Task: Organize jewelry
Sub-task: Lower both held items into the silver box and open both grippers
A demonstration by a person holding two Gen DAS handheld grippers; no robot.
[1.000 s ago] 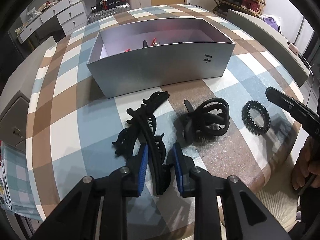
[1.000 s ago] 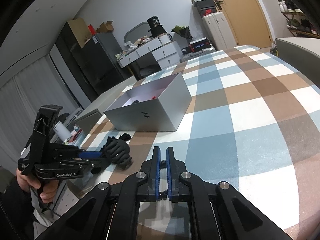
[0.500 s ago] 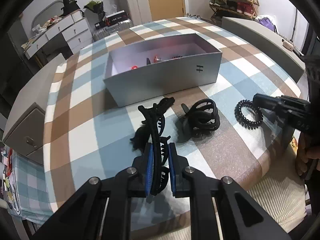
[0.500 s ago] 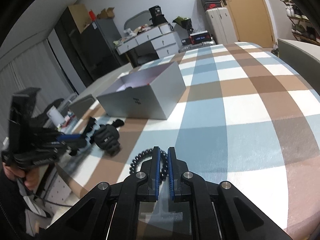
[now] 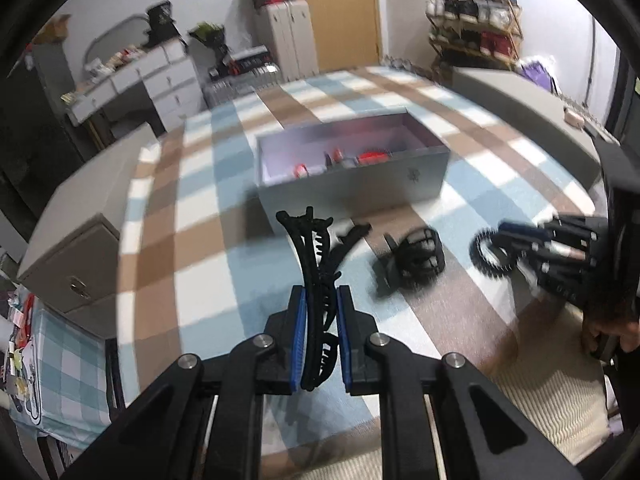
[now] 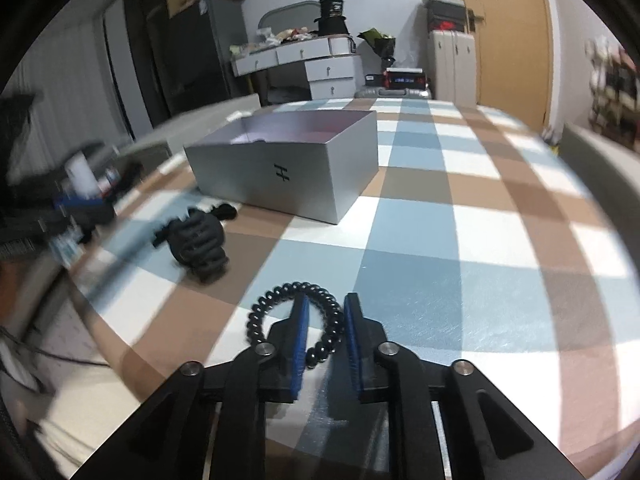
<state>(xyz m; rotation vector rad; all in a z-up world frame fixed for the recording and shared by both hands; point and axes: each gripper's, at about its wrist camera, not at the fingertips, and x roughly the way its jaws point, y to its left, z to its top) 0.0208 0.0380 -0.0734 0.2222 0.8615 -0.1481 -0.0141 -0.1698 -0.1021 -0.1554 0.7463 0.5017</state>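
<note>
The left gripper (image 5: 321, 334) has its blue-padded fingers (image 5: 299, 338) closed tight on a long black banana-style hair clip (image 5: 314, 276), which stands up between them clear of the checked surface (image 5: 224, 216) and rises toward the box. Its jaws have just been closing, with this clip between them.

The right gripper (image 6: 325, 338) is nearly closed on a black spiral hair tie (image 6: 276, 300). One blue finger (image 6: 300, 344) passes through the ring, and a short stretch of the coil sits between the two pads; the rest of the ring hangs to the left of the fingers, low over the blue, white and brown checks. In the left wrist view the same tie (image 5: 490, 254) shows blurred at the tip of the right gripper (image 5: 516, 236), near the surface's front edge, with part of a hand (image 5: 608, 328) behind it.

A grey open-topped box (image 6: 288, 168) stands further back on the surface. Its long side wall carries a small dark mark that reads like a slanted letter "H" (image 6: 281, 173); no other writing on it can be read. Inside the box, seen from the left wrist view, lie a few small red and pale items (image 5: 340, 158), too blurred to name.

A black claw clip (image 6: 198, 240) lies on the surface between the box and the right gripper, and a second black clip (image 5: 348, 236) lies just beside the held banana clip's upper end.

Beyond the surface, a white drawer unit (image 6: 316, 68), pale suitcases (image 6: 452, 64) and a wooden door (image 6: 512, 32) stand against the wall; any labels there are illegible.
</note>
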